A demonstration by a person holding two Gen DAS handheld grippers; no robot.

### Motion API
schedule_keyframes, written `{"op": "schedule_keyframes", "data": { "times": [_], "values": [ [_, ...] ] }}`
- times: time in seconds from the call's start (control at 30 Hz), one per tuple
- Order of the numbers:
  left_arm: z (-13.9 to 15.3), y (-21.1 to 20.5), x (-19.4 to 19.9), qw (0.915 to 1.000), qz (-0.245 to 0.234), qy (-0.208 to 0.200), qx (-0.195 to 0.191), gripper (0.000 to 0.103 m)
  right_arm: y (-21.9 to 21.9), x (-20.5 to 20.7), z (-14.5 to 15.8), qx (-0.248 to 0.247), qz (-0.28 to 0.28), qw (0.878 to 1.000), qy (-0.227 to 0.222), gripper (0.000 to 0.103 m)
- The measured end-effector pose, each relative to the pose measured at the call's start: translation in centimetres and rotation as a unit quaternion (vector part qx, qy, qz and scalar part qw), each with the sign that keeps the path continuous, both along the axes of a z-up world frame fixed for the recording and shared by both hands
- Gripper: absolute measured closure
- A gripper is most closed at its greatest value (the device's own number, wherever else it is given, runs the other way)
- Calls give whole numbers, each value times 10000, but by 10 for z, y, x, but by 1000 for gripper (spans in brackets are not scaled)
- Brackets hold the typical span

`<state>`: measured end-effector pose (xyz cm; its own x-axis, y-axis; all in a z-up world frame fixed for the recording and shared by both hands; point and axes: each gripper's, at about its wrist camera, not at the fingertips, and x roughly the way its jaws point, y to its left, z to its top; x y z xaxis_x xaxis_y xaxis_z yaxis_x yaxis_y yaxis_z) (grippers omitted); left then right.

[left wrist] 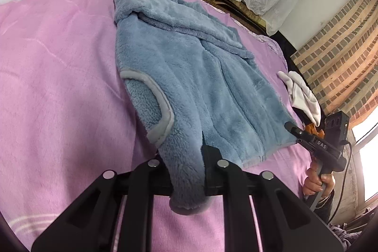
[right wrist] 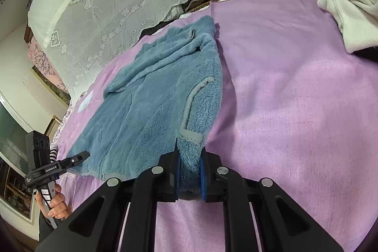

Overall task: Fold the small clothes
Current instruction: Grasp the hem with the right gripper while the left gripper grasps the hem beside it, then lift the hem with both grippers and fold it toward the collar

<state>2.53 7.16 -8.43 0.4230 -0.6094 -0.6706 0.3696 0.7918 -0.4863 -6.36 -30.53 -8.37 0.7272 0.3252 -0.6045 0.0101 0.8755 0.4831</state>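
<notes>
Your left gripper (left wrist: 186, 171) and right gripper (right wrist: 189, 171) are each clamped on a near corner of the blue fleece vest (left wrist: 189, 77), spread on the pink blanket (left wrist: 59, 86). Lift both evenly, carrying the hem toward the far collar.

light: soft, even daylight | source: blown-out window (left wrist: 368, 152) right of the left tool | shadows: faint | focus: sharp centre | edges: fisheye bending, dark corners

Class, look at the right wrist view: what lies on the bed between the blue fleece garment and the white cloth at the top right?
Nothing: between the blue fleece garment and the white cloth only bare pink bedspread shows in the right wrist view.
</notes>
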Motion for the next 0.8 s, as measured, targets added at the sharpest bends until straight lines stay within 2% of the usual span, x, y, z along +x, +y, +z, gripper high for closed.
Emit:
{"op": "schedule_keyframes", "data": {
  "times": [0.13,0.27,0.57,0.8],
  "values": [
    [21,-3,11,9998,29,-191,113,90,-6,12,19,242,108,9996,-53,90],
    [50,-8,31,9981,232,-501,262,90,-2,37,43,88,83,9997,-197,90],
    [81,-17,91,9931,817,-715,443,90,-4,99,71,106,-204,9991,-367,90],
    [107,-25,133,9859,1150,-1012,670,90,-8,152,93,100,-451,9973,-575,90]
  ]
}}
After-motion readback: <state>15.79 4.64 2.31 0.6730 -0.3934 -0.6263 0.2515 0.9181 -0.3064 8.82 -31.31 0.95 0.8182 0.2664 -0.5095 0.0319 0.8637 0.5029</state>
